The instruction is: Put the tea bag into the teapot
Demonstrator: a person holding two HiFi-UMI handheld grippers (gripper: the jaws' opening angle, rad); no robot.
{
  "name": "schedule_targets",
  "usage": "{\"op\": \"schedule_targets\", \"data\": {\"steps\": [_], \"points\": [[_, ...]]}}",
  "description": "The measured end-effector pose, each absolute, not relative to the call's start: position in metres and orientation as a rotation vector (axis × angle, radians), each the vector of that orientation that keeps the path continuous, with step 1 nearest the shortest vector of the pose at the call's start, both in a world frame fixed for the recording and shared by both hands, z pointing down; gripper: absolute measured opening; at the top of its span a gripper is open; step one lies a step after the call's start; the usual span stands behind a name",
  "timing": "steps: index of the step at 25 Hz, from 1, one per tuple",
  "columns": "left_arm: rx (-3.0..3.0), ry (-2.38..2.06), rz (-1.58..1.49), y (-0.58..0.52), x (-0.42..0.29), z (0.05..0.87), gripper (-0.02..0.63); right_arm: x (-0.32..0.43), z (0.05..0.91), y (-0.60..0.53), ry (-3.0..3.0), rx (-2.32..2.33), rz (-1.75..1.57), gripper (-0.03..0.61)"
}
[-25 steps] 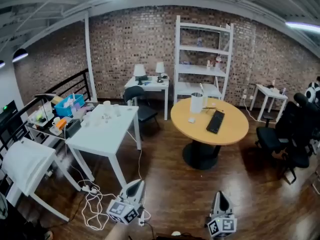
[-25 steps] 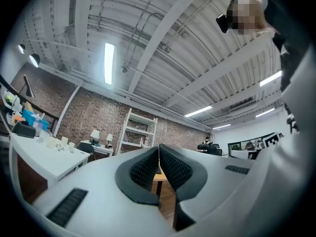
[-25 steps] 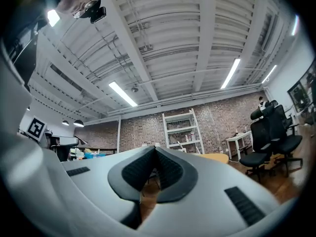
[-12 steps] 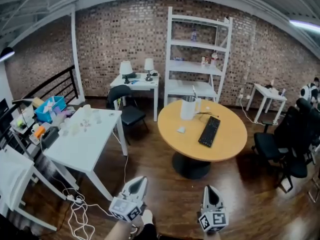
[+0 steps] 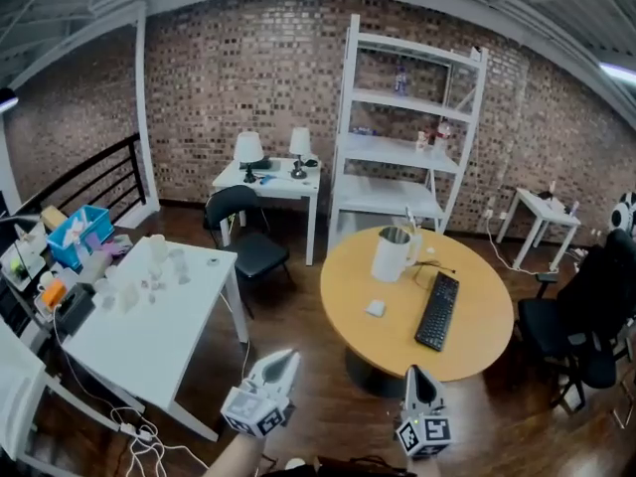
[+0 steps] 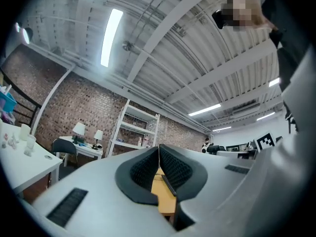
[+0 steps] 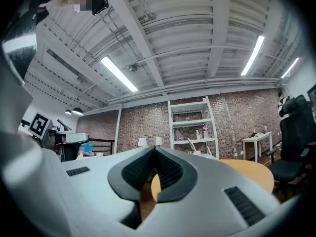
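My left tool (image 5: 282,362) and right tool (image 5: 418,378) are both closed tight, nothing held, so the task isn't started. Ahead on the round table (image 5: 348,284) is a small white square, likely the tea bag (image 5: 376,308). The teapot (image 5: 391,254) stands just beyond, apart. Approach, pick and drop all left.

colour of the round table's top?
The round table is plain light yellow-tan, with no pattern. It shows best in the head view.

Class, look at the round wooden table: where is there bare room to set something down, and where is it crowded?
Free: the round table right of the keyboard, and its near-left edge in front of the tea bag. Crowded: the far side around the teapot.
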State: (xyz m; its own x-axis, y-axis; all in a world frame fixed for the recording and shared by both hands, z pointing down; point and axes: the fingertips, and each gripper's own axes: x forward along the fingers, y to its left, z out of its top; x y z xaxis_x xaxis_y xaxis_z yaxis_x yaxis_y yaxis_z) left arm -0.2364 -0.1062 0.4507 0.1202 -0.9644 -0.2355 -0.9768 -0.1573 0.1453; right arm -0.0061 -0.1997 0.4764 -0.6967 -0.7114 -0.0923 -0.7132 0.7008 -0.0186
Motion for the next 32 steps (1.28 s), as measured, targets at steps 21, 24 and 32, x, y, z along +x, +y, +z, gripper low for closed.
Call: {"op": "schedule_targets", "data": {"steps": [21,24,32], "points": [[-2.441,2.038,0.275,-0.403,-0.300,0.483,0.000,-0.033,0.510,-0.507,2.685,-1.324,-0.147,0.006],[-2.436,2.038,0.261,-0.446,-0.300,0.484,0.000,-0.028,0.501,-0.548,2.678,-1.316,-0.149,0.006],[-2.551,1.969,0.200,-0.524,-0.280,0.505,0.000,-0.016,0.508,-0.605,2.681,-1.436,-0.237,0.006]]}}
